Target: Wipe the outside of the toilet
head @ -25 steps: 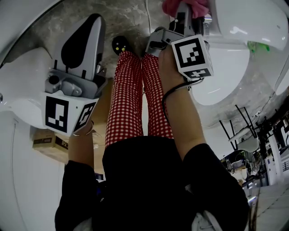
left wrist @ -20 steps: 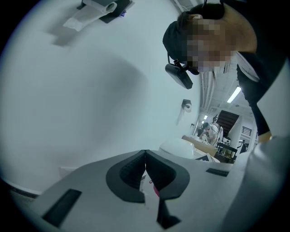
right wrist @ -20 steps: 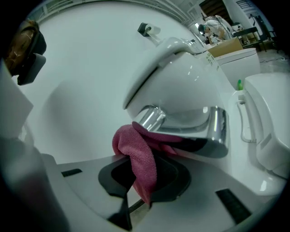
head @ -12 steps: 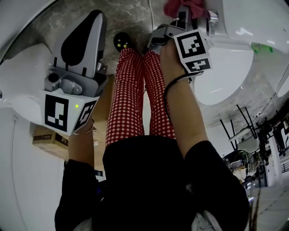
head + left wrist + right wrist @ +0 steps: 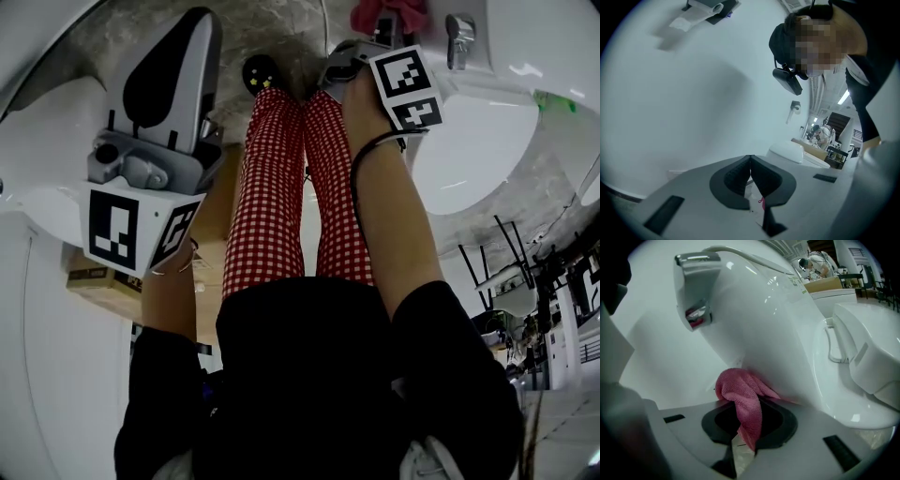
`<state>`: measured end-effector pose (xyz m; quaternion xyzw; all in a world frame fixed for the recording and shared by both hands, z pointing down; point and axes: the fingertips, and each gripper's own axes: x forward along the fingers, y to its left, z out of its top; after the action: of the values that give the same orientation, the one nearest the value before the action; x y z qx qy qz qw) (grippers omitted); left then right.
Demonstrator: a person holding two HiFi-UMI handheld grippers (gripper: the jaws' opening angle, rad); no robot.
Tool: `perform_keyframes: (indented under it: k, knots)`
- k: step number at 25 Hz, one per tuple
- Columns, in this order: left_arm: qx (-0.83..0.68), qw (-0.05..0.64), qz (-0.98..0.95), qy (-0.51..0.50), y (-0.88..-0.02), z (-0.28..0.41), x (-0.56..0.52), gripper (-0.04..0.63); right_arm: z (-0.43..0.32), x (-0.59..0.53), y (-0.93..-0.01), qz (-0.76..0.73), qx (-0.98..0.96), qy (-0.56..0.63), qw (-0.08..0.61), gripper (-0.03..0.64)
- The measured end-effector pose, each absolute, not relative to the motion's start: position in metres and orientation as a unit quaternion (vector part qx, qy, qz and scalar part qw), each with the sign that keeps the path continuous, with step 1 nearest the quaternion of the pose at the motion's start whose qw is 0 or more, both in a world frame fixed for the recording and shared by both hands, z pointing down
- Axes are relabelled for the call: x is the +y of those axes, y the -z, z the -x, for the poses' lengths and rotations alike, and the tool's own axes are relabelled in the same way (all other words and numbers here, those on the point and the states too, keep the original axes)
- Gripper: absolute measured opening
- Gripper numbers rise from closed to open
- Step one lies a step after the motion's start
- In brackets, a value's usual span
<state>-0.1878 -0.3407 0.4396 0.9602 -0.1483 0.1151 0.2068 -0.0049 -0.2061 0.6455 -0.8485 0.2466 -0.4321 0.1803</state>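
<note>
A white toilet (image 5: 506, 84) stands at the upper right of the head view, its chrome flush lever (image 5: 458, 39) on the tank side. My right gripper (image 5: 386, 21) is shut on a pink cloth (image 5: 394, 13), bunched against the tank. In the right gripper view the pink cloth (image 5: 743, 401) presses on the white tank wall (image 5: 759, 319) just below the flush lever (image 5: 696, 291), with the seat and lid (image 5: 862, 357) to the right. My left gripper (image 5: 173, 70) is held up at the left, away from the toilet; its jaws are shut with nothing between them (image 5: 750, 176).
A person's legs in red checked trousers (image 5: 286, 178) and a black shoe (image 5: 258, 73) stand between the grippers on a marbled floor (image 5: 272, 33). A cardboard box (image 5: 98, 286) lies lower left. White fixtures (image 5: 37, 169) curve along the left. A white wall (image 5: 684, 93) fills the left gripper view.
My right gripper has moved up and slightly right along the tank side with the pink cloth. The left gripper has barely shifted.
</note>
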Motion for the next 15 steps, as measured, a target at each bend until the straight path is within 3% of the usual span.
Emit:
perform_keyframes:
  k: [15]
  knots:
    - [-0.155, 0.215, -0.956, -0.122, -0.449, 0.195, -0.339, 0.009, 0.014, -0.198, -0.688, 0.841, 0.265, 0.459, 0.108, 0.078]
